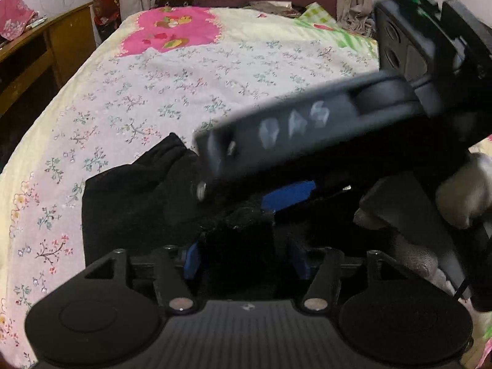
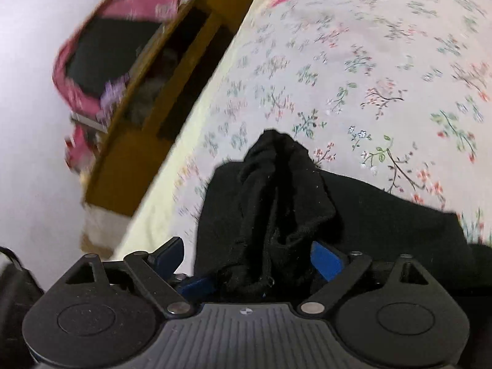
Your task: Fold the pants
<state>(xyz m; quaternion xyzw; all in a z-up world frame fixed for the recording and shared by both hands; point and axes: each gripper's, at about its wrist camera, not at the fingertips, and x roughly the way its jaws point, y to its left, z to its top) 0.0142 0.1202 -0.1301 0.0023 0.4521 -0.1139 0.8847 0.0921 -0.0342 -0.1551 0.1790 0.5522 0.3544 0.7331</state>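
Black pants [image 2: 384, 215] sit bunched on the flowery bed [image 2: 353, 77]. Right gripper [image 2: 255, 264] is spread wide with cloth loose between the fingers; left gripper [image 1: 243, 258] is part-open around a fold too.

The pants [image 2: 307, 203] are plain black. Under them, the bedsheet [image 1: 172, 92] is pale lilac with small floral sprigs, a cream-yellow border and a bright pink patch. Left of the bedsheet, the cabinet [image 2: 172, 70] is ochre brown, with a pink floral cloth [image 1: 13, 15] on top.
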